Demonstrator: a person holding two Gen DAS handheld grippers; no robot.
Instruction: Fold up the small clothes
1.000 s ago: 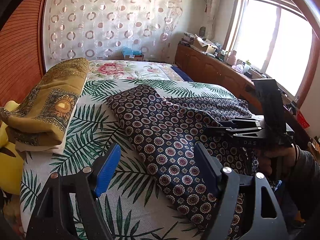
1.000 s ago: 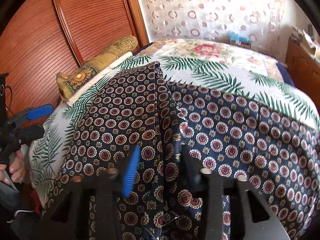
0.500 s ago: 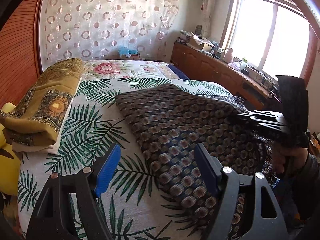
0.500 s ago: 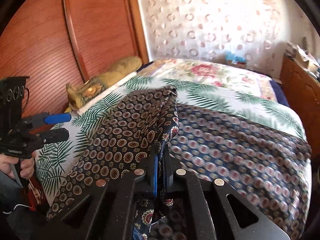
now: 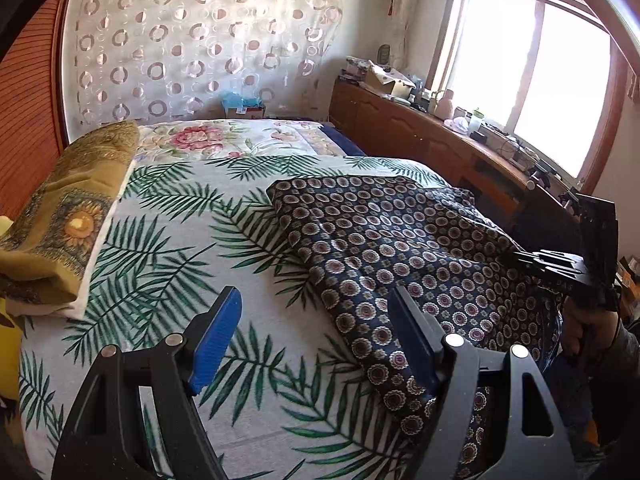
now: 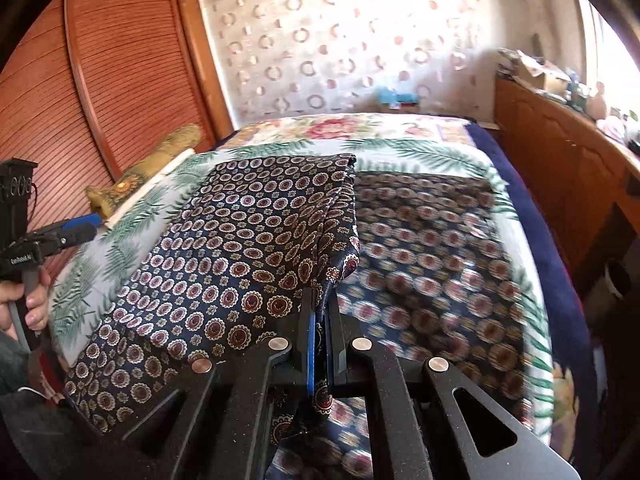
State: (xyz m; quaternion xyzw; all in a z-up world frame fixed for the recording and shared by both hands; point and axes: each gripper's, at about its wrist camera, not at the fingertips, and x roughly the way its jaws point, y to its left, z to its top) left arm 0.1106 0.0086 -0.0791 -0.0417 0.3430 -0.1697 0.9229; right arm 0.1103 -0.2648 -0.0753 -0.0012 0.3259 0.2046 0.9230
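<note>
A dark blue garment [image 5: 400, 240] with round flower motifs lies on the palm-leaf bedspread [image 5: 168, 248], spread over the bed's right half. My right gripper [image 6: 319, 312] is shut on a fold of this garment [image 6: 248, 248] near its front edge and holds the cloth lifted, with one layer draped to the left over another. In the left wrist view the right gripper [image 5: 520, 258] shows at the far right, held by a hand. My left gripper [image 5: 316, 312] stands open over the bedspread at the garment's left edge, nothing between its blue pads.
A folded ochre patterned cloth [image 5: 72, 208] lies along the bed's left side by the wooden wardrobe [image 6: 120, 72]. A cluttered wooden sideboard [image 5: 420, 136] runs under the window on the right. A curtain with rings hangs behind the bed.
My right gripper went from open to shut on the garment's fold and drew it to the right and toward me. The garment's left edge slid right. The left gripper barely moved.
</note>
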